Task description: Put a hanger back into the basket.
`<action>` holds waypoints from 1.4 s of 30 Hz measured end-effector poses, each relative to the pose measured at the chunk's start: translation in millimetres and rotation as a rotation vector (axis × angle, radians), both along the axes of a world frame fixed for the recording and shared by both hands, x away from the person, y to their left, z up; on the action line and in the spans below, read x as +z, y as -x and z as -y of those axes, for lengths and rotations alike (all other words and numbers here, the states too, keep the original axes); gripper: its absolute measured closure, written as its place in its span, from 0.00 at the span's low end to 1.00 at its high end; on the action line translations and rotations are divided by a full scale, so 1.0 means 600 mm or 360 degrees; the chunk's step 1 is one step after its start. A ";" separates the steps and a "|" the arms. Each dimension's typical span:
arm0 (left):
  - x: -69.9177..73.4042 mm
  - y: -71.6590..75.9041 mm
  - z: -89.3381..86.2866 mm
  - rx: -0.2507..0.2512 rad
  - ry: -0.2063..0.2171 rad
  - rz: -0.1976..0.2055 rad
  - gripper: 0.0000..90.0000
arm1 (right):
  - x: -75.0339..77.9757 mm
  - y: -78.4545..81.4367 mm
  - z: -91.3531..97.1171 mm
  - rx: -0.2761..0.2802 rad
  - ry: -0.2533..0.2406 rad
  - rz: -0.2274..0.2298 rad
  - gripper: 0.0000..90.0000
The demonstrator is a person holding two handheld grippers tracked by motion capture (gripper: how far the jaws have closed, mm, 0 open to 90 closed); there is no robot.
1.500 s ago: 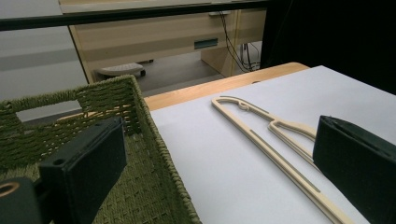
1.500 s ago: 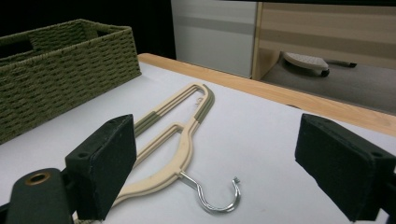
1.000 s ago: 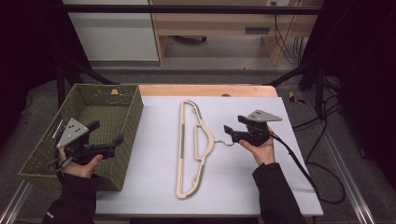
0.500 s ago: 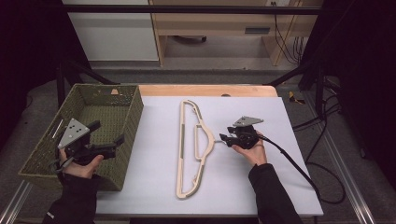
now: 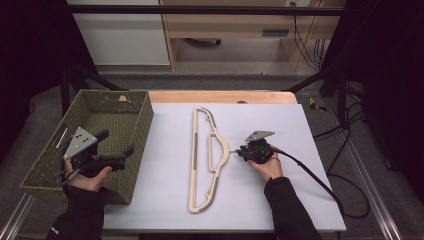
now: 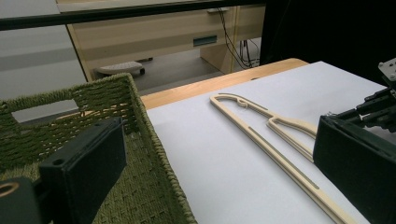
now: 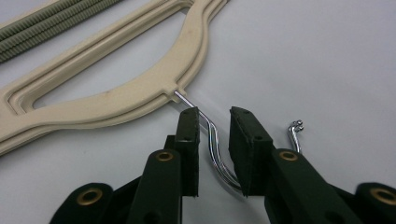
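Hanger (image 5: 207, 160): cream plastic, lying flat mid-bench, long axis running from far edge to near edge; chrome hook (image 7: 212, 140) pointing toward the right edge. Right gripper (image 7: 215, 122): jaws straddling the hook, have just been closing, narrow gap left, pads not visibly pressing. Left gripper (image 5: 117, 150): held over the near right corner of the green woven basket (image 5: 115, 107) at the bench's left edge, jaws wide apart, empty.

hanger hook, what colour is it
Shiny silver metal; the hanger hook shows best in the right gripper view, between the right gripper's jaws.
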State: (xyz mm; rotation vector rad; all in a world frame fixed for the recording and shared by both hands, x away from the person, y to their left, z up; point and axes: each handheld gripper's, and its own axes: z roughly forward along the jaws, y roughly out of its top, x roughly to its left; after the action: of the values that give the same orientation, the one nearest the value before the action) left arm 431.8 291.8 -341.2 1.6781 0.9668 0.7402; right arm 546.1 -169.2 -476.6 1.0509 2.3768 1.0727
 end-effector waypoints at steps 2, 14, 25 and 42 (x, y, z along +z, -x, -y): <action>0.000 0.000 0.000 -0.0003 -0.0011 -0.0002 0.03 | -0.003 -0.002 0.003 0.0019 0.0017 0.0000 0.86; -0.001 -0.001 0.002 -0.0005 -0.0011 -0.0007 0.03 | -0.009 -0.006 0.006 0.0066 0.0013 -0.0020 0.95; -0.003 -0.003 0.005 -0.0008 -0.0024 -0.0019 0.03 | 0.001 -0.008 0.013 0.0113 -0.0014 -0.0016 0.98; 0.002 0.007 0.042 -0.0083 -0.0055 -0.0024 0.03 | 0.036 0.001 0.023 0.0133 -0.0095 0.0012 0.99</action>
State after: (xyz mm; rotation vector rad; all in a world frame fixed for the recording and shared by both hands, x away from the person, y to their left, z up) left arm 427.7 266.4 -340.2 1.7347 0.9218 0.7142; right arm 545.4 -183.2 -455.3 0.9733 2.4154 1.1812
